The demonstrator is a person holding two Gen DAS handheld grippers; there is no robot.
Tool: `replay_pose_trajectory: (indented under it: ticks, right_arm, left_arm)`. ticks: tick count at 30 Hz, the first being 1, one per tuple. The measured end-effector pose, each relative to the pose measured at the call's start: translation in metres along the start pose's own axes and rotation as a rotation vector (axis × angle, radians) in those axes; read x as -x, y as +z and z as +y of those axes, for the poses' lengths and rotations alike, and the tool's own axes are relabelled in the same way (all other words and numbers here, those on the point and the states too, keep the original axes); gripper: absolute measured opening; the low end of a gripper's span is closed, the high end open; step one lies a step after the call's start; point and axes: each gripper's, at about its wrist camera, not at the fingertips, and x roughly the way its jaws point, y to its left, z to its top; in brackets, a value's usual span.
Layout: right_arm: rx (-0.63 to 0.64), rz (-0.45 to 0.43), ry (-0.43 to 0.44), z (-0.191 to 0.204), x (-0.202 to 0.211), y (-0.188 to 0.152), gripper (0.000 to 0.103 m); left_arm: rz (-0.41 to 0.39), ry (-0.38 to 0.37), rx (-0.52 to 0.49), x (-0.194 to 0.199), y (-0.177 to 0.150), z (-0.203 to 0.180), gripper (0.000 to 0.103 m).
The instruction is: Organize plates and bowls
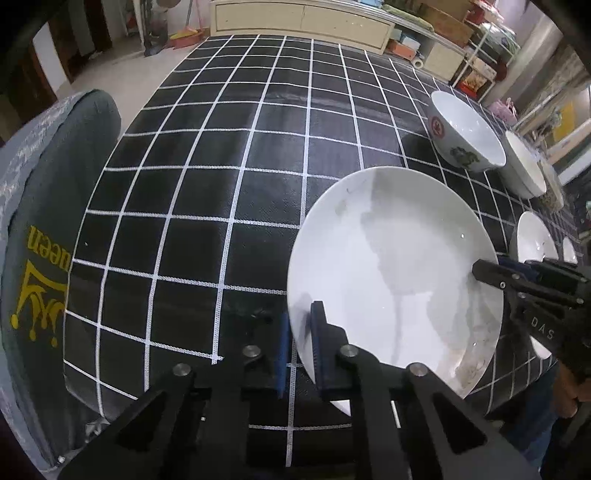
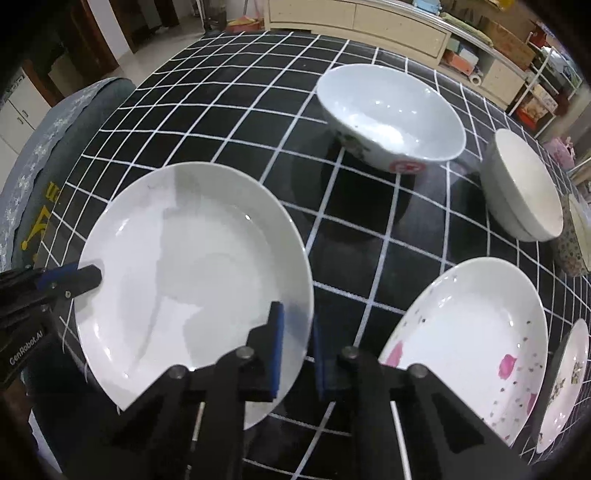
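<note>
While both grippers pinch the plain plate [image 2: 192,280], bowls [image 2: 391,114] and seemingly patterned plates [image 2: 465,339] crowd beside.

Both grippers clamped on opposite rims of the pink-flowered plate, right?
Wrong plate. Both the left gripper and the right gripper clamp opposite rims of the plain white plate. The right wrist view shows the flowered plate lying untouched beside it.

Home dining rm: checked tablecloth [image 1: 221,155], covered chair [image 1: 48,229], low cabinet [image 1: 303,22], broom [image 1: 188,33].
</note>
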Motion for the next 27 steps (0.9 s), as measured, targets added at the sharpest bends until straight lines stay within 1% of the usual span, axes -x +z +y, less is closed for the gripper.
replay_pose_trajectory:
  ticks: [3,6,9,14,16,19,24,27]
  right_arm:
    - [-0.014,-0.008,0.003,-0.001,0.002,0.001,0.018]
    - [-0.038,-0.007,0.017,-0.008,0.001,0.009,0.018]
    - [-0.033,-0.015,0.013,-0.008,0.003,0.015,0.018]
    - [-0.038,-0.009,0.009,-0.010,-0.002,0.021,0.018]
    - [-0.027,-0.015,0.010,-0.010,0.000,0.019,0.018]
    - [-0.048,-0.017,0.034,-0.016,0.007,0.014,0.018]
    - [-0.086,-0.033,0.030,-0.034,0.025,0.002,0.018]
    - [-0.115,-0.022,0.015,-0.044,0.034,-0.007,0.018]
  left_arm:
    - [-0.004,0.016,-0.013,-0.002,0.003,-0.004,0.010]
    - [-0.011,0.023,-0.017,-0.003,0.010,-0.005,0.010]
    - [-0.020,0.023,-0.019,-0.004,0.016,-0.004,0.010]
    - [-0.009,0.027,-0.032,-0.009,0.023,-0.006,0.010]
    - [-0.007,0.027,-0.028,-0.011,0.022,-0.006,0.010]
    - [0.010,0.029,-0.012,-0.009,0.021,-0.004,0.010]
    - [-0.002,0.075,-0.015,0.004,0.015,-0.006,0.010]
    - [0.000,0.099,-0.024,0.012,0.009,-0.010,0.010]
